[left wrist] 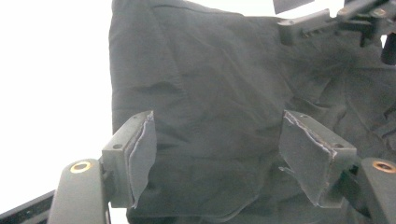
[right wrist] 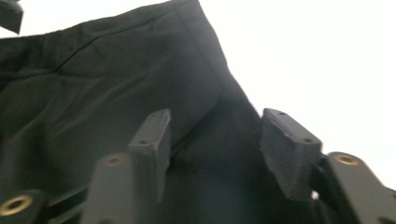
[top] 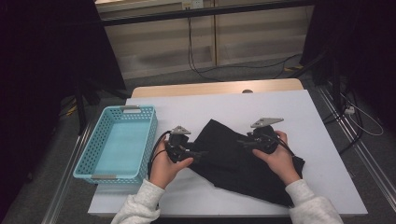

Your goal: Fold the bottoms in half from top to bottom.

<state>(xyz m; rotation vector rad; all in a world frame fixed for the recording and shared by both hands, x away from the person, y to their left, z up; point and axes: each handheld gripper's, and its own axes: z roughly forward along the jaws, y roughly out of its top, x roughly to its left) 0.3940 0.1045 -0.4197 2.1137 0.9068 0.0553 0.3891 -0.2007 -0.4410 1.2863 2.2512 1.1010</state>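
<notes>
A crumpled black cloth (top: 229,156) lies on the white table (top: 299,112), running from the middle toward the front right. My left gripper (top: 198,153) is at the cloth's left edge, pointing right. In the left gripper view the cloth (left wrist: 210,93) lies under and beyond my left gripper (left wrist: 217,158), whose jaws stand apart and press on nothing. My right gripper (top: 240,142) is over the cloth's right part, pointing left. In the right gripper view my right gripper (right wrist: 215,140) has its jaws apart above a fold of the cloth (right wrist: 116,84), clear of the fabric.
A turquoise plastic basket (top: 107,177) with nothing in it stands on the table's left side, close to the left hand. The right gripper (left wrist: 327,21) shows at the top right of the left gripper view. Cables and dark stands surround the table on the floor.
</notes>
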